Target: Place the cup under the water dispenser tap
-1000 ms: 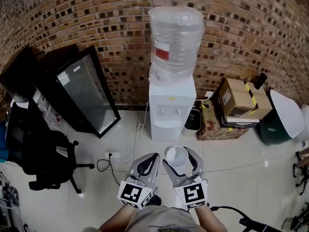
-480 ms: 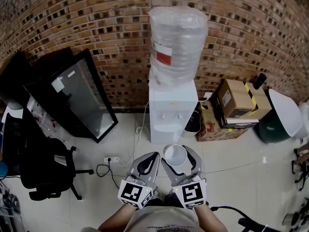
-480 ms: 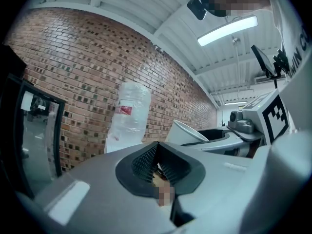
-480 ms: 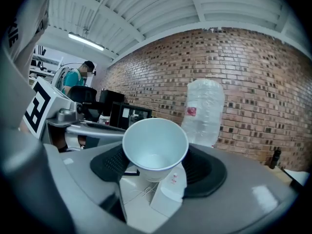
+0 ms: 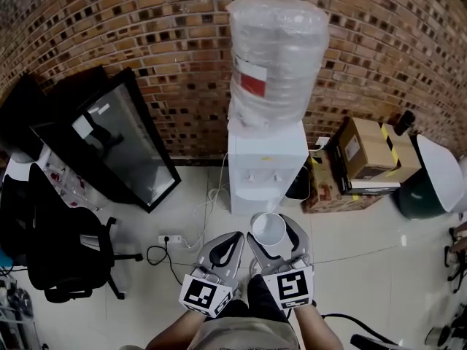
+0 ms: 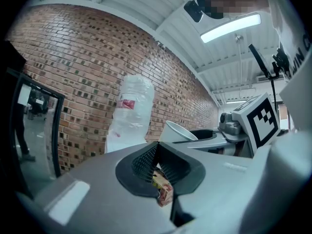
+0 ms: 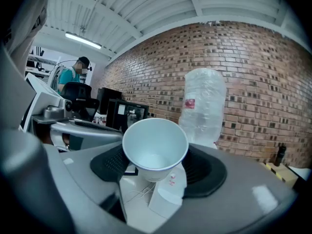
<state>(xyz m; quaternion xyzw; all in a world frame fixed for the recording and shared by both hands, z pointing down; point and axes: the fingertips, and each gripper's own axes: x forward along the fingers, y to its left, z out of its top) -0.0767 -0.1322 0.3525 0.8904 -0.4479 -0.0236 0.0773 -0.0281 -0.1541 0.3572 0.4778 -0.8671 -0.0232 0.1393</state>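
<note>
A white paper cup point(image 5: 268, 228) point(image 7: 155, 149) stands upright and empty between the jaws of my right gripper point(image 5: 273, 233), which is shut on it. The white water dispenser point(image 5: 266, 165) with a wrapped bottle point(image 5: 273, 57) on top stands against the brick wall, just beyond the cup; its taps point(image 5: 261, 177) sit above a recess. My left gripper point(image 5: 224, 249) point(image 6: 158, 172) is beside the right one, its jaws closed together with nothing in them. From the left gripper view the cup point(image 6: 178, 131) shows to the right.
A black glass-fronted cabinet point(image 5: 120, 141) leans at the left. A black office chair point(image 5: 62, 243) stands lower left. Cardboard boxes point(image 5: 368, 155) and a green bin with a white lid point(image 5: 430, 177) are right of the dispenser. A power strip and cable point(image 5: 171, 240) lie on the tiled floor.
Both grippers and the cup have moved closer to the dispenser, which now looks larger and nearer. The grip on the cup is unchanged.
</note>
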